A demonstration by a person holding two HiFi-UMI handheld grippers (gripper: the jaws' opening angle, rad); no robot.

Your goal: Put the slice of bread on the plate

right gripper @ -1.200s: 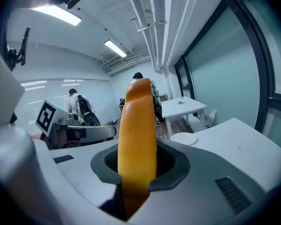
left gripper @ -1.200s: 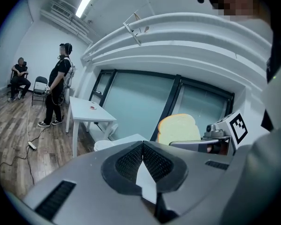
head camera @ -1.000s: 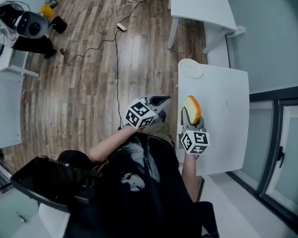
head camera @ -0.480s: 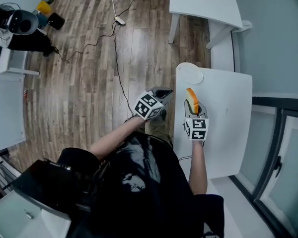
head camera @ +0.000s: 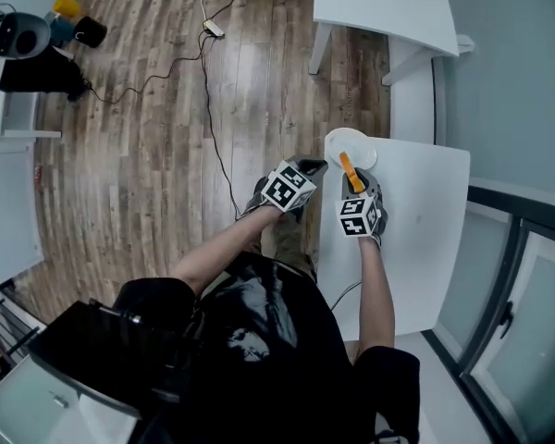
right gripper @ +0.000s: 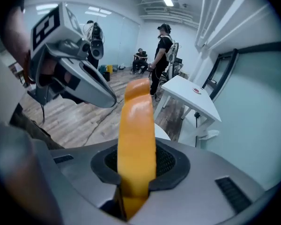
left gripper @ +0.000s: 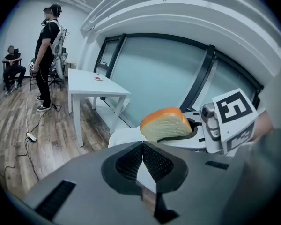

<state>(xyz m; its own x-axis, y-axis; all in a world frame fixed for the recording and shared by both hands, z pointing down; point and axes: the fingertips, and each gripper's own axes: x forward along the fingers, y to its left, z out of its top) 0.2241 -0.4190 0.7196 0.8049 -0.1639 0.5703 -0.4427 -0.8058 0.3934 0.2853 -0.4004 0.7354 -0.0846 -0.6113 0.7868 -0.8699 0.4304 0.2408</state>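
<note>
The slice of bread [head camera: 349, 170] is clamped edge-on in the right gripper [head camera: 352, 181] over the near rim of the plate [head camera: 337, 141]; the left gripper [left gripper: 141, 161] is closed on nothing. Carrying is judged nearly done: next, the slice must be laid flat and released.

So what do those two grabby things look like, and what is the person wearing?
Both the left gripper and right gripper are smooth grey shells with black ribbed pads. Each carries a white cube printed with black square markers. The person wears a black short-sleeved T-shirt.
</note>
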